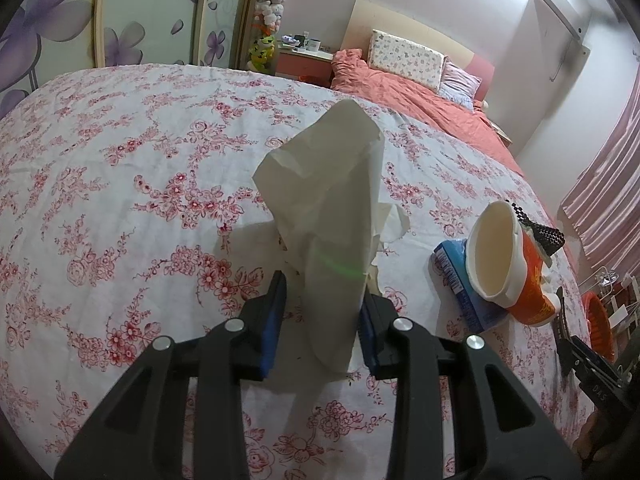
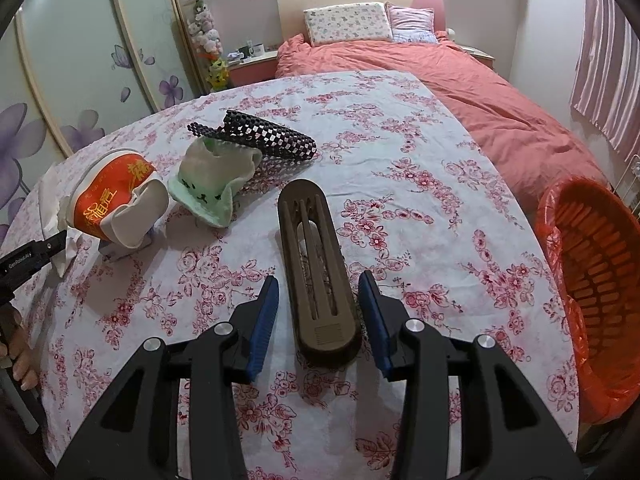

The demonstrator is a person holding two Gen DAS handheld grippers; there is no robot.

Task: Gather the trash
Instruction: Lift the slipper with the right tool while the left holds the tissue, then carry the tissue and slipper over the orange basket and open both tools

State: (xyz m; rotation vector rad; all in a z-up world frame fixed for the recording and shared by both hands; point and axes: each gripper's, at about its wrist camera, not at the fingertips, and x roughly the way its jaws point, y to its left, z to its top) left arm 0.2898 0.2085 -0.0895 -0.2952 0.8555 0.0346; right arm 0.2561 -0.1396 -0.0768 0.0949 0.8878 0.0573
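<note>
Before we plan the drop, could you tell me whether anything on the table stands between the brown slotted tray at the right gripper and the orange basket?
Nothing visible does. The brown slotted tray lies between the right gripper's open jaws, and only bare floral tablecloth separates it from the orange basket at the table's right edge.

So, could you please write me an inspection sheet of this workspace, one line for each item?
Surface: table under a white cloth with red flowers.
Job's things: white tissue standing between the left claw's fingers; orange basket with a red liner at the table's right edge.
Clutter: orange paper bowl tipped on a blue packet; pale green bag; black mesh sheet; brown slotted holder.
Grippers: left claw around the tissue, contact unclear; right claw open, either side of the holder, not touching.
Cables: nothing seen.
Surroundings: bed, wardrobe, pink curtain.
</note>
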